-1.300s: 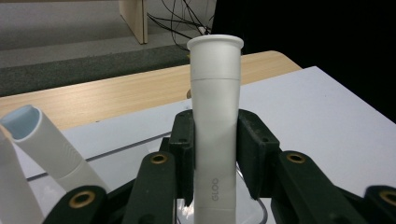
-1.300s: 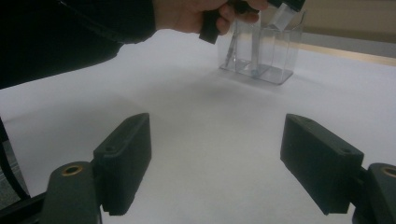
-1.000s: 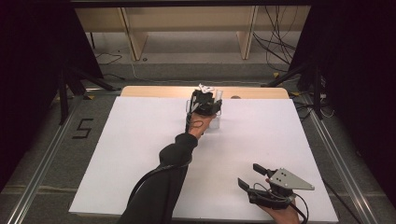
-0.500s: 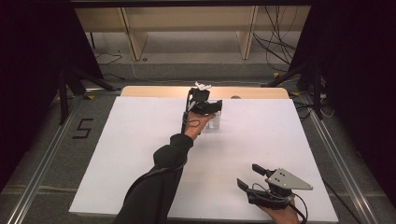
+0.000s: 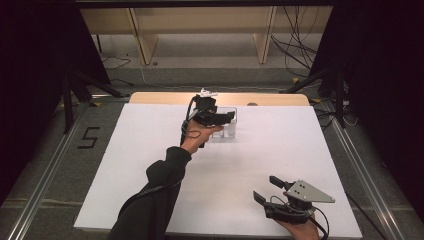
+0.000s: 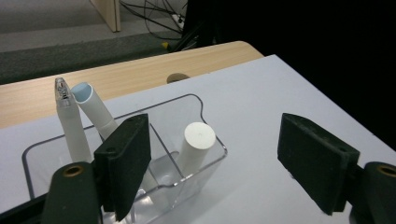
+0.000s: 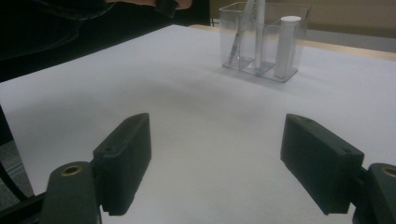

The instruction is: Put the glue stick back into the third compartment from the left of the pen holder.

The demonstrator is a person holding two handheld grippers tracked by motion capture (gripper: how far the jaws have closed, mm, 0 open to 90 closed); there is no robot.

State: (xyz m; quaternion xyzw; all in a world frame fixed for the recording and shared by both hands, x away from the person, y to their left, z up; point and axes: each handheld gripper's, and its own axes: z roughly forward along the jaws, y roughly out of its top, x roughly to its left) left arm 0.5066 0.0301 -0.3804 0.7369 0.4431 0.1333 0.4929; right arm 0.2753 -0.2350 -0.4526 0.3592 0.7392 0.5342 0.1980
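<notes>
Left tongs (image 5: 226, 117) have lifted off the clear organizer (image 6: 205, 156) since the earlier frame, and their jaws have just been opening; they stand spread now with nothing between them. White cylinder (image 6: 196, 144) stands upright in the organizer's right-hand compartment, two pens (image 6: 77, 119) lean in the other, all at the desk's (image 5: 150, 150) far edge near the middle, just below and ahead of these tongs, so the left hand is by far the nearer. Right tongs (image 5: 267, 189) sit spread and empty at the near right corner, well apart from the organizer.
</notes>
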